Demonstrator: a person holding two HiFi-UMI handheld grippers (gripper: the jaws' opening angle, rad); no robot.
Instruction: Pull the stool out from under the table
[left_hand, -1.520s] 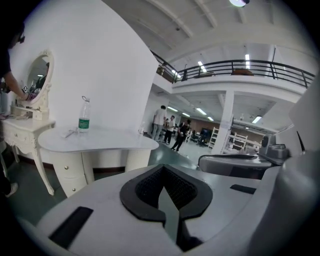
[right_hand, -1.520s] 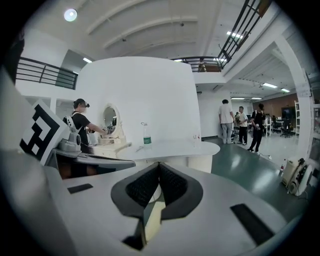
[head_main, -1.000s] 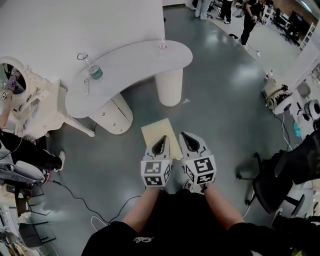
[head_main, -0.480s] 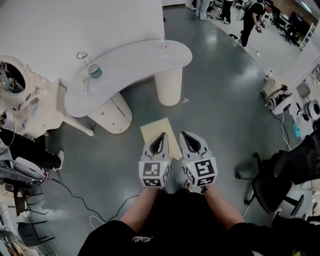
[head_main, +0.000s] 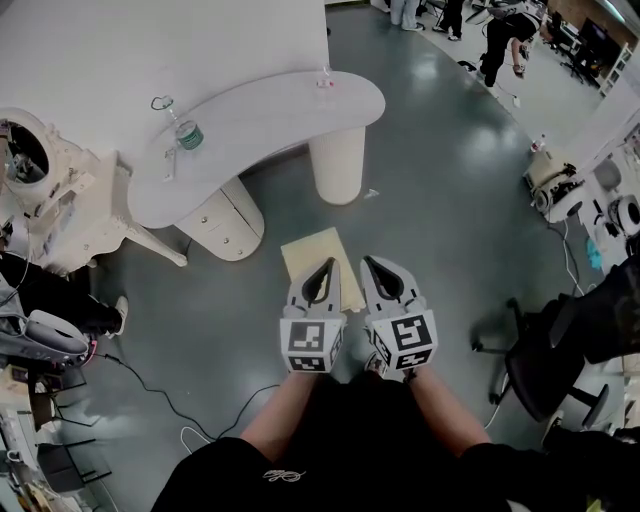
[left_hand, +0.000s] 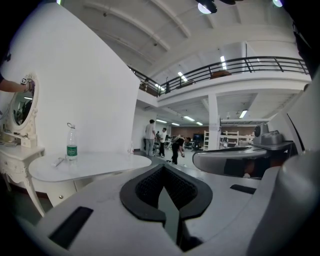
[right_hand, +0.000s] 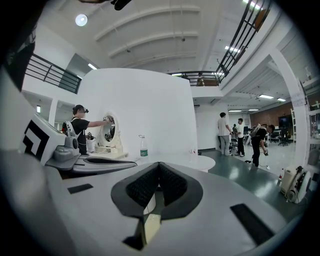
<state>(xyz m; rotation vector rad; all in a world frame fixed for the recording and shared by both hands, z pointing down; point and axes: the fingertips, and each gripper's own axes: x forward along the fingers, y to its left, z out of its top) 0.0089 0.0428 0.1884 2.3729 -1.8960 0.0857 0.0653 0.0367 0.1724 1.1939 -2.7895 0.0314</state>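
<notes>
Fingers (left_hand: 148, 189) on the left gripper (head_main: 326, 266) and right gripper (head_main: 370, 264) are shut tight, holding nothing. The yellow stool (head_main: 308, 252) stands just below them, clear of the white bench (head_main: 250, 130).

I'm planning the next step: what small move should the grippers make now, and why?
Probably none on the stool: it already stands clear of the table, and the left gripper and right gripper are shut and empty near it. Likely just draw back.
</notes>
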